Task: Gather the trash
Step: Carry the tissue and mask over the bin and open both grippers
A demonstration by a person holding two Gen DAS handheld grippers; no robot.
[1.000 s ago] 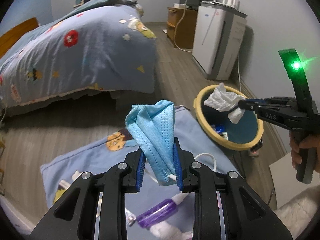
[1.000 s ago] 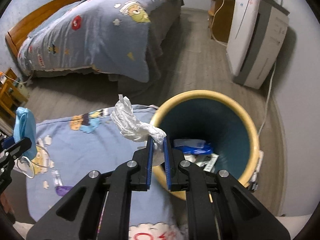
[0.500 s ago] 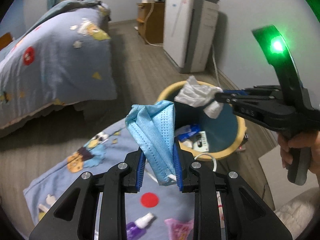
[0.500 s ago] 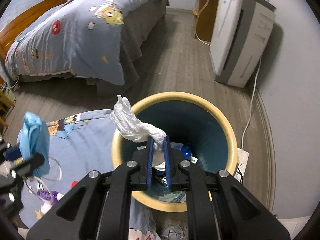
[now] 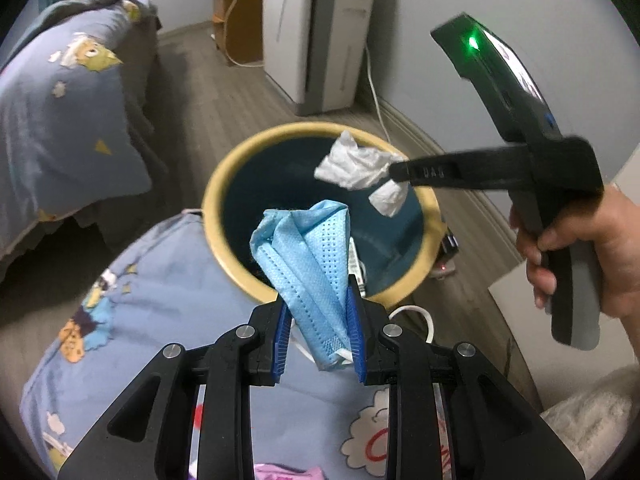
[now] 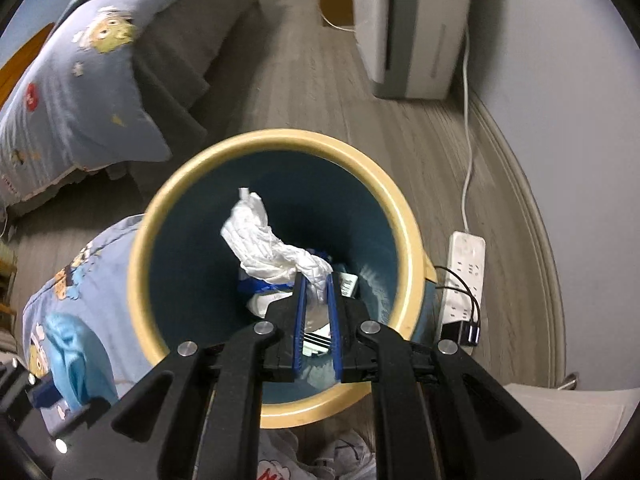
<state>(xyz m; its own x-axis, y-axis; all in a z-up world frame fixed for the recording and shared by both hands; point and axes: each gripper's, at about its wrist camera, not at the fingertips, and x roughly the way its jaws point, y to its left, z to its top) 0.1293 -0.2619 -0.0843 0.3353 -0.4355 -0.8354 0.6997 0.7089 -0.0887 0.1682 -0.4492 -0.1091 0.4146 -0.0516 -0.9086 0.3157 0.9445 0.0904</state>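
Over the yellow-rimmed bin (image 6: pixel 404 240), we hold 2 pieces of trash at once. Our right gripper (image 6: pixel 316 308) pinches a crumpled white tissue (image 6: pixel 272 248) between its blue pads (image 6: pixel 299 320), directly above the bin's dark blue inside, where other scraps lie at the bottom. Our left gripper (image 5: pixel 320 332) is pressed onto a folded blue mask (image 5: pixel 308 260), which stands up from the pads at the bin's near rim (image 5: pixel 248 276); a white ear loop hangs just below it. In the left view the right gripper (image 5: pixel 394 170) reaches in from the side, a green light glowing on its top, the tissue (image 5: pixel 356 166) hanging over the bin's mouth. A blue cartoon-print blanket (image 5: pixel 140 300) lies against the bin. A bed (image 6: pixel 100 60) stands behind, a white appliance (image 6: pixel 412 28) by the wall, and a power strip (image 6: pixel 464 268) on the floor beside the bin.
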